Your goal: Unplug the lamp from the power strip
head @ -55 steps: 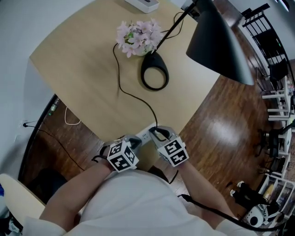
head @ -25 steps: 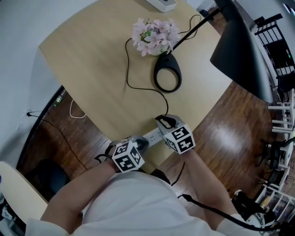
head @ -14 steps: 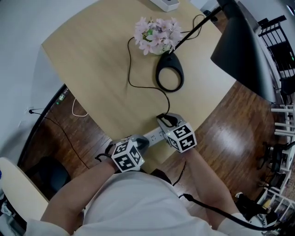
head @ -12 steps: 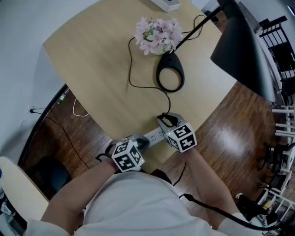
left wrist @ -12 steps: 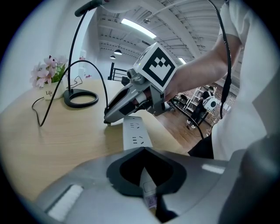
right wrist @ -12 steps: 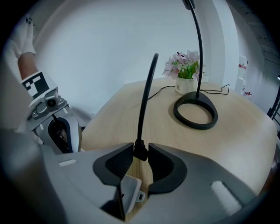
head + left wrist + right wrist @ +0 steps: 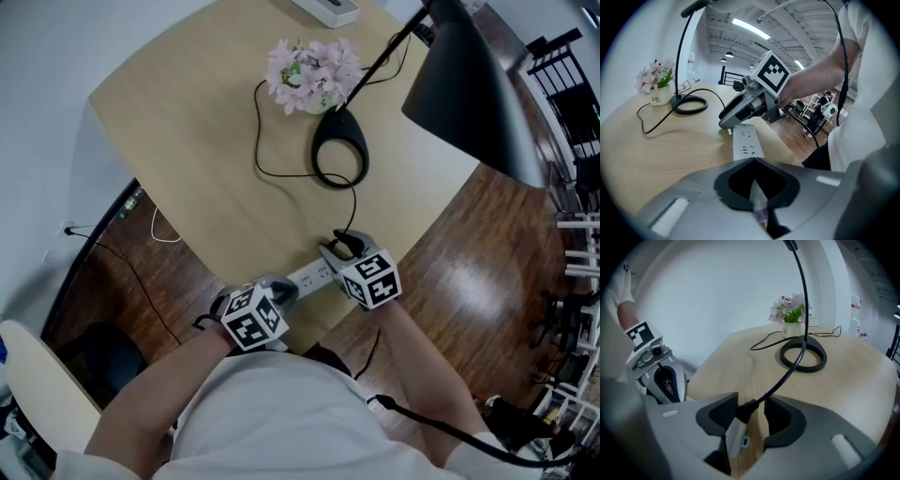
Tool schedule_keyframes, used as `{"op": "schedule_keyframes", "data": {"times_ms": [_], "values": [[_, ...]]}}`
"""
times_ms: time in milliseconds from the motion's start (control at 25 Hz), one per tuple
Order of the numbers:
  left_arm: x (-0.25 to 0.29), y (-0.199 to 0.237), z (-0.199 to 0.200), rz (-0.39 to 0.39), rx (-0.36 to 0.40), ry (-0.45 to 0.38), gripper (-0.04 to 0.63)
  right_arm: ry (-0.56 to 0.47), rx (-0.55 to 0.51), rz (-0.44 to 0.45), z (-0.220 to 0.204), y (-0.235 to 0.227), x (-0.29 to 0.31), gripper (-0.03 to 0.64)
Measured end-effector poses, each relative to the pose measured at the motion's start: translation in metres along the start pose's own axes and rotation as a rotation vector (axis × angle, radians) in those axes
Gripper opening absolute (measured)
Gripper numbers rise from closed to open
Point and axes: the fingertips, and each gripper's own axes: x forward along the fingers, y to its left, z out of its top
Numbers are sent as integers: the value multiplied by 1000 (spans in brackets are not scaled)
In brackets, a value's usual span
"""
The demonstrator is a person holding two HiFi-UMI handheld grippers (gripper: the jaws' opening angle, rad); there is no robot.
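The strip (image 7: 309,275) lies along the table's (image 7: 187,141) near edge, with a gripper at each end. From the head view the marker cubes cover both sets of jaws, so their state reads only from the gripper views.

The left gripper view shows the left gripper (image 7: 757,187) clamped on the strip's narrow near end, the white body running away from its pads along the wood. It also shows the other gripper over the strip's far end and two empty sockets facing up between the two grippers.

The right gripper view shows the right gripper (image 7: 751,411) with its jaws opening. The black plug (image 7: 743,409) stands between them, close against one pad with a clear gap to the other. A white piece sits right under the plug. No view shows whether the pins are still seated in the strip.

The cord (image 7: 787,371) rises from the plug and runs toward the table's middle. Only the head view traces it onward, looping past the lamp base (image 7: 339,127) and round by the flowers (image 7: 309,70) near the far edge. That view alone shows the black shade (image 7: 469,89) hanging out past the table's right edge over the wooden floor (image 7: 469,262), and a white box (image 7: 323,9) at the far edge.
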Motion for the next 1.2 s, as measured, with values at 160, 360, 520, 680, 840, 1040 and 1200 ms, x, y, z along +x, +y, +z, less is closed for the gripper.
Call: {"op": "schedule_keyframes", "data": {"times_ms": [160,360,520,680,840,1040,1200], "values": [[-1,1,-1,13,-2,7,3,-24,40,2,-3,-4,-8,179],[-2,2,-1,31,-20,12,3,-52,90,8,-7,-9,-19,183],[0,5,-3,43,-31,32,3,-65,82,3,-11,-11,-27,183],[-1,7,-4,82,-51,40,5,-93,75,9,-12,-10,-44,181],[-22,5,17,170,-78,-37,6,-128,52,24,-18,-5,-75,181],[-60,-20,29,291,-133,-158,6,-168,37,58,-40,8,-117,181],[-90,-51,10,402,-235,-237,6,-167,16,109,-68,28,-146,179]]}}
